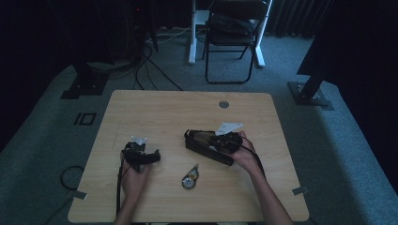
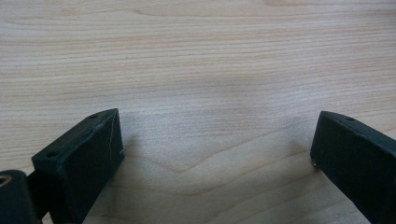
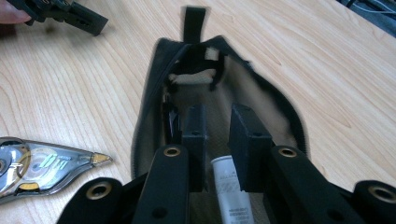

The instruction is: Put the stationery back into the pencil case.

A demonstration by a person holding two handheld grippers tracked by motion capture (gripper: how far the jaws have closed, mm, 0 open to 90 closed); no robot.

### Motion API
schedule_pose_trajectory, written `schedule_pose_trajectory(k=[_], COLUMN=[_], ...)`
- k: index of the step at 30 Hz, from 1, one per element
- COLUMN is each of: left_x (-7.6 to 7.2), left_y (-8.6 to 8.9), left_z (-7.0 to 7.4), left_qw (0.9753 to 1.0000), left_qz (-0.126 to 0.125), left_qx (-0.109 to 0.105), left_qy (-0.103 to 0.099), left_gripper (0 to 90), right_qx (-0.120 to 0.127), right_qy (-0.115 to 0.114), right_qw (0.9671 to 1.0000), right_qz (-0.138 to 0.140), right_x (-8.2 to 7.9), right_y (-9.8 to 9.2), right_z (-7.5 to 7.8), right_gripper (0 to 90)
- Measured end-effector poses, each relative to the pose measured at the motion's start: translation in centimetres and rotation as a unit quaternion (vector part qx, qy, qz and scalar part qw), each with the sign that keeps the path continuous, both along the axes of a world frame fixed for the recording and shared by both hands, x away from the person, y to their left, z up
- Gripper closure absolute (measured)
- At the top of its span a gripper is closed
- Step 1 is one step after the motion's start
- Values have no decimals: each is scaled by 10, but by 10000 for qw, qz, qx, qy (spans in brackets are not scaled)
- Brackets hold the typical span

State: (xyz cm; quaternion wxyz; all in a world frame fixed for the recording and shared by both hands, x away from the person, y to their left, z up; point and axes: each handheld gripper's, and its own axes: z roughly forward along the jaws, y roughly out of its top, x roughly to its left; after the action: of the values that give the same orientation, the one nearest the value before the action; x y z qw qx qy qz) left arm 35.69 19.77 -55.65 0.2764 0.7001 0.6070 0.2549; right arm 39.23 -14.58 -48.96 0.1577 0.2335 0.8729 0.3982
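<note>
Dim light swallows the room beyond the wooden table (image 1: 155, 108), where a folding chair (image 1: 232, 37) is barely made out. At the left, the left gripper (image 1: 141, 157) rests low over bare wood, its jaws spread wide with nothing between them. Near the middle lies a correction tape dispenser (image 1: 189, 178), cut off at the edge in the right gripper view. To the right, the right gripper (image 3: 217, 126) reaches into an open black pencil case (image 3: 149, 93); its jaws stand close together around a white tube (image 3: 231, 191), though whether they pinch it I cannot tell.
</note>
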Motion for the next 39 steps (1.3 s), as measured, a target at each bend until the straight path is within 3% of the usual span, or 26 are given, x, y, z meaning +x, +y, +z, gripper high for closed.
schedule_pose_trajectory(k=[11, 22, 39], left_x=[0, 0, 0], left_y=[0, 0, 0], left_z=[0, 0, 0], left_qw=[10000, 10000, 10000], left_qz=[-1, -1, 0], left_qx=[1, 1, 0], left_qy=[1, 1, 0], left_gripper=[27, 27, 27], right_qx=[263, 285, 425], right_qy=[-158, -268, -444], right_qw=[9995, 9991, 9981], right_qz=[-112, -166, 31], right_x=[-12, -28, -51], right_y=[-5, -6, 11], right_z=[6, 7, 16], right_gripper=[736, 721, 689])
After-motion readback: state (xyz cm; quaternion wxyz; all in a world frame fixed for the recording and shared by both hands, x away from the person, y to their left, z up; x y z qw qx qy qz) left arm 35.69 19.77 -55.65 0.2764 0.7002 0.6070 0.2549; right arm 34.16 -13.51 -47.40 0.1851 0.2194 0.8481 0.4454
